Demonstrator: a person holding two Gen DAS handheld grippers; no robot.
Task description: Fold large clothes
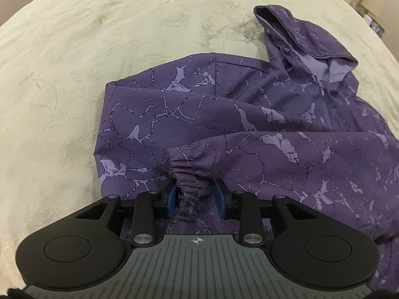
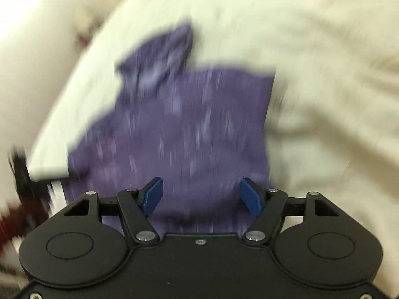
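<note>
— Where's the jacket?
— On the bed, sleeve folded across. My left tongs straddle its cuff, pads loosened; my right tongs spread, empty.

You see a cream bedspread with pale embroidered swirls covering the bed. Past its far right edge, cardboard boxes sit near the wall, too small to read.

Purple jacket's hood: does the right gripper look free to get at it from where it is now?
Probably yes. The right gripper has its jaws open and empty over the purple jacket, and nothing lies between it and the hood on the cream bedspread. That view is blurred, so this is tentative.
</note>
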